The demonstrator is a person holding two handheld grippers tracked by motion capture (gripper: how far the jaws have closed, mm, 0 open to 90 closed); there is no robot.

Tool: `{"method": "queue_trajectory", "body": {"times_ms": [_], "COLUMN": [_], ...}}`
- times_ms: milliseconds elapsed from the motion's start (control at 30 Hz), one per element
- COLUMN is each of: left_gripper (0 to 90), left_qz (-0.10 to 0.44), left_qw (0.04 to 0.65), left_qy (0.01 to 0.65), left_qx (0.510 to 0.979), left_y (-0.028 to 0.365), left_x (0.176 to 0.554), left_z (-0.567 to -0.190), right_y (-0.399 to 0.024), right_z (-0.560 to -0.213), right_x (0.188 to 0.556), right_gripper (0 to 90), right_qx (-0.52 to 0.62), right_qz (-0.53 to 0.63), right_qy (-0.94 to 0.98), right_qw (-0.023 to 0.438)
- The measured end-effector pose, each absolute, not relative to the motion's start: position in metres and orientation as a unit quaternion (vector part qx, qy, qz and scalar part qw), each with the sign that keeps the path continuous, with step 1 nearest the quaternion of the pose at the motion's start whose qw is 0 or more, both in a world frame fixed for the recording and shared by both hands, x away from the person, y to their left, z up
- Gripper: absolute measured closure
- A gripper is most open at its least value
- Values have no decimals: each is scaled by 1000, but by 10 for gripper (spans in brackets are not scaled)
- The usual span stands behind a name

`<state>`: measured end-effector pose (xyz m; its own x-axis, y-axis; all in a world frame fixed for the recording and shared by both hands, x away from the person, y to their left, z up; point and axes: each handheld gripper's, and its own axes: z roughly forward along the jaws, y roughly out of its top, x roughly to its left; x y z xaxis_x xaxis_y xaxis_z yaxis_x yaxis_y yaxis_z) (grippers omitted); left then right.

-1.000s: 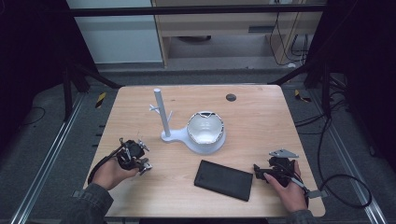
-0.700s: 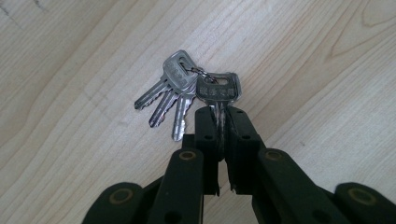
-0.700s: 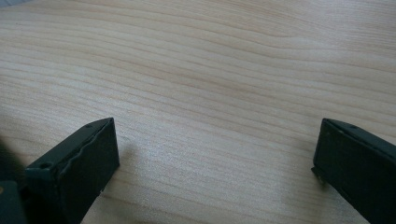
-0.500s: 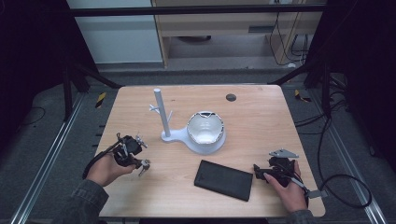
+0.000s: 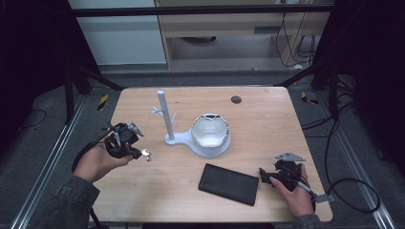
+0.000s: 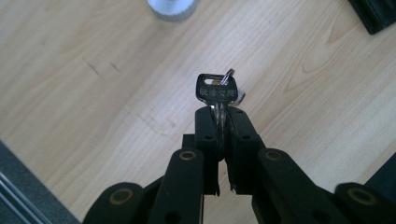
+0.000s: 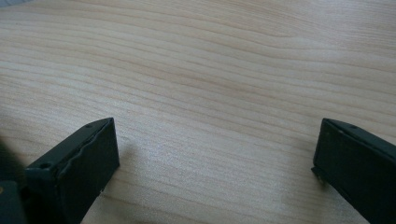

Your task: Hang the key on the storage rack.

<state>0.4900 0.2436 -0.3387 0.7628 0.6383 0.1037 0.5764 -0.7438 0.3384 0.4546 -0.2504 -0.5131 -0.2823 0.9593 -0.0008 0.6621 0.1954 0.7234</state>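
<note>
My left gripper point(image 6: 219, 122) is shut on a key point(image 6: 216, 89) with a dark head and a small ring through it. In the high view the left gripper point(image 5: 138, 153) hangs above the table's left side, and the key point(image 5: 146, 154) glints at its tip. A white stand point(image 5: 165, 119) with a tall post and small pegs rises just right of it, joined to a white bowl point(image 5: 210, 131). My right gripper point(image 5: 265, 174) rests low at the table's front right, jaws open wide over bare wood point(image 7: 215, 107), with nothing between them.
A black flat case point(image 5: 228, 183) lies near the front edge, just left of the right gripper. A small dark disc point(image 5: 236, 99) sits at the back of the wooden table point(image 5: 267, 124). Cables trail on the floor to the right.
My left gripper has lifted off the table with the key in it. The right gripper has stayed where it was.
</note>
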Motion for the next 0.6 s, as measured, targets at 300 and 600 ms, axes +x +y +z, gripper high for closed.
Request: {"method": "queue_trajectory", "body": {"times_ms": [300,600], "left_gripper": [841,841], "left_qz": [123,132], "left_qw": [158,169], "left_qy": [322,329], "left_qx": [925,920], "left_y": [245,249], "left_x": [497,502], "left_z": [-307,-282], "right_y": [-250,-250], "right_z": [-513,-513], "right_x": [455,455], "right_gripper": [4,4], "right_qx": [551,552], "right_qz": [316,314], "right_qy": [735,736], "right_qw": [235,236]}}
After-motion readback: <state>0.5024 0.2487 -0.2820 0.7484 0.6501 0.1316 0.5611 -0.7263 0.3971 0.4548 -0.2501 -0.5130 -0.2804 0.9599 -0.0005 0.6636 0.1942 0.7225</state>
